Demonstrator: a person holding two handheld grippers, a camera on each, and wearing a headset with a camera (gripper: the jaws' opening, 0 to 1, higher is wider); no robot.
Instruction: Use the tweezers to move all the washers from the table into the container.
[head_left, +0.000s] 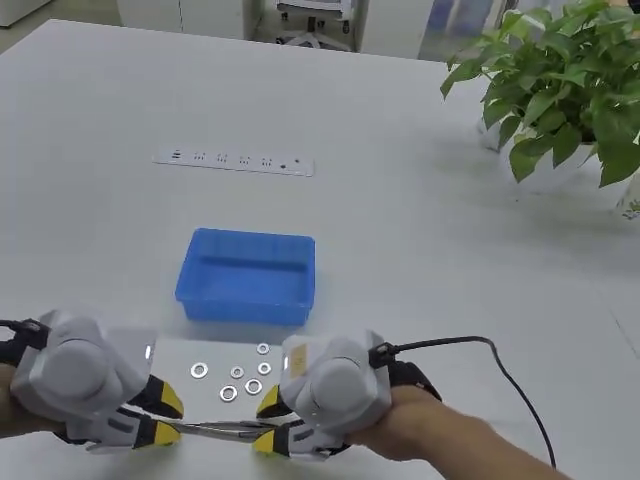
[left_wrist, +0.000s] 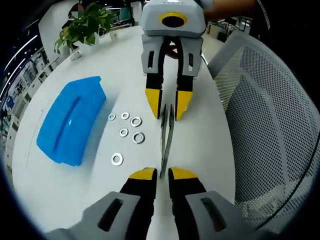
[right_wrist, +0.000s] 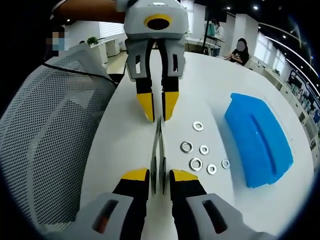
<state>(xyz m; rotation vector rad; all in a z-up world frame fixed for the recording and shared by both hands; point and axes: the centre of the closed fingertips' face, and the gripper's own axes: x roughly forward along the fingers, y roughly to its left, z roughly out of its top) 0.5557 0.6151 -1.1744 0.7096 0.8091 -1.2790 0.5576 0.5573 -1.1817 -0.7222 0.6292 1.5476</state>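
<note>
Tweezers of slim bare metal (head_left: 222, 428) sit low over the white table (head_left: 420, 260), on the person's side of the blue plastic container (head_left: 245, 300). Six small steel washers (head_left: 199, 371) lie scattered between the tool and the container's near wall. The container's floor shows none.

The tool's long axis runs parallel to that near wall, with one end at each gripper. The left gripper (head_left: 168, 416) and the right gripper (head_left: 267, 422) face each other along it. This is probably so that one can steady the tool while the other settles a working grip.

In the right gripper view, that gripper's jaws are drawn close against the two spread arms and appear to be pinching them. The left gripper's jaws stand narrowly apart around the end where the arms meet. Whether they press on it cannot be told.

The tool therefore points sideways along the container's front rather than at the washers, and would likely need turning toward them before a pick.
</note>
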